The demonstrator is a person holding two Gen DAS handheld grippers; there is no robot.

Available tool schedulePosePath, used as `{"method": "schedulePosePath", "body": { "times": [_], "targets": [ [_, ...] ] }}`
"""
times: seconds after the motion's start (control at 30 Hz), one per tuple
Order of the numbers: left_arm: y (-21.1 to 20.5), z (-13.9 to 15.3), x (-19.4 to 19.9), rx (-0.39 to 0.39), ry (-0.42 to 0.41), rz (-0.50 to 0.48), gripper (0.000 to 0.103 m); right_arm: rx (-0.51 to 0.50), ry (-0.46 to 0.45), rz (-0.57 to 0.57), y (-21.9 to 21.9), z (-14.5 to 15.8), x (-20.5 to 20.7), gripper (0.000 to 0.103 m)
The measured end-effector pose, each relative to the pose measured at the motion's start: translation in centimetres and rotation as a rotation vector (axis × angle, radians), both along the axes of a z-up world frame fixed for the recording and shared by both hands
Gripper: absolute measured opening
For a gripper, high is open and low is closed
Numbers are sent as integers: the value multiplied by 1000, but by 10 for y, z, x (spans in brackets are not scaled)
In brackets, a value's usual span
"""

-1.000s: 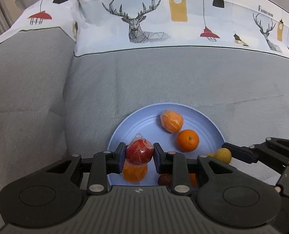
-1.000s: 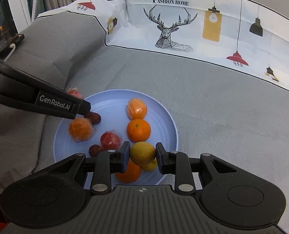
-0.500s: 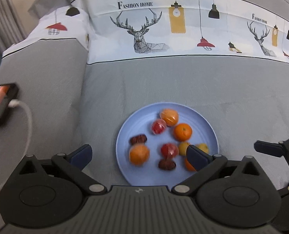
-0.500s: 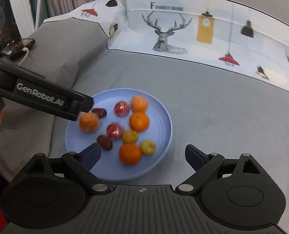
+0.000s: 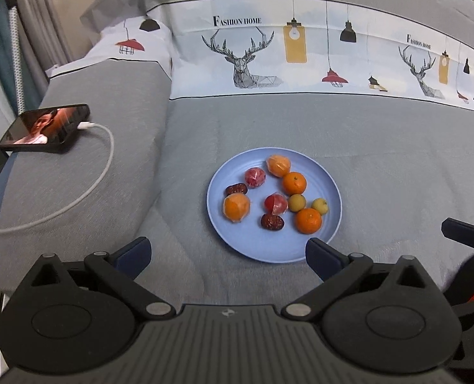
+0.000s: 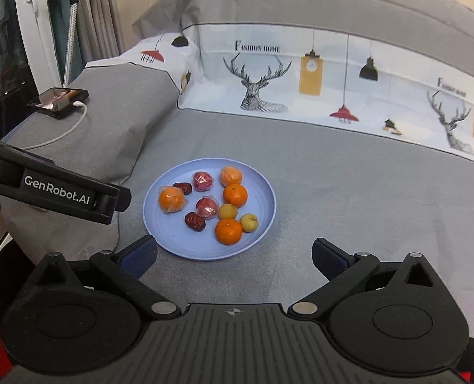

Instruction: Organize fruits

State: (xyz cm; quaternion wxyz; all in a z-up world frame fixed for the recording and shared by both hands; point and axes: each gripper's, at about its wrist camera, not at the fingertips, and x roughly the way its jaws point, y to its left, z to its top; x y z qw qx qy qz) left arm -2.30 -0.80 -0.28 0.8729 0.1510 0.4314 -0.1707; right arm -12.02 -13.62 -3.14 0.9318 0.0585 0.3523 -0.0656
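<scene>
Left wrist view: fruits [image 5: 274,199] lie on blue plate [image 5: 269,249].

Right gripper [image 5: 467,235] is getting cut off at the right edge of the left wrist view, only one dark fingertip showing. White cable [image 5: 61,204] is running off the left edge. Blue plate [image 5: 262,252] near rim is sitting partly behind the left gripper's finger [image 5: 323,254]. Phone [image 6: 58,100] screen in the right wrist view is too small to read.
</scene>
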Motion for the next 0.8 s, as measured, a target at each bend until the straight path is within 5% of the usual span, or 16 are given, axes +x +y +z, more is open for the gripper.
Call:
{"method": "schedulePosePath", "body": {
  "times": [0.4, 0.8],
  "targets": [
    [6, 7, -28, -8, -27, 1, 103, -39, -44, -15, 13, 10, -26, 102],
    [0, 5, -37, 64, -73, -10, 103, -47, -69, -25, 14, 15, -33, 102]
  ]
}}
